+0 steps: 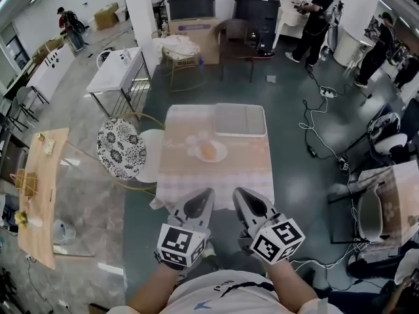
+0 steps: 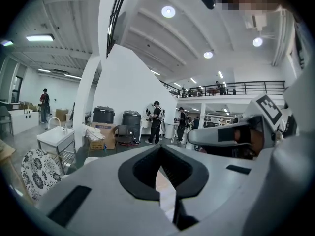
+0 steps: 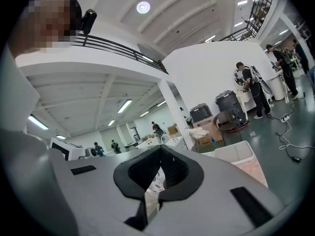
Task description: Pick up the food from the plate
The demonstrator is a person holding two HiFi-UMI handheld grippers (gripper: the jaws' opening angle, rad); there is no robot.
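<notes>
Food sits on plate, mid-table. My left gripper and right gripper: both jaws closed, empty, on near side of plate, well apart from it. Plate straight ahead; left lines up slightly better. Food roundish, no clear long axis.

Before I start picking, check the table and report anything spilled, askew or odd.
Nothing stands out. The plate sits flat on the table with the food on it, the tray lies square at the far edge, and no spill shows. The left gripper and right gripper are shut and empty.
</notes>
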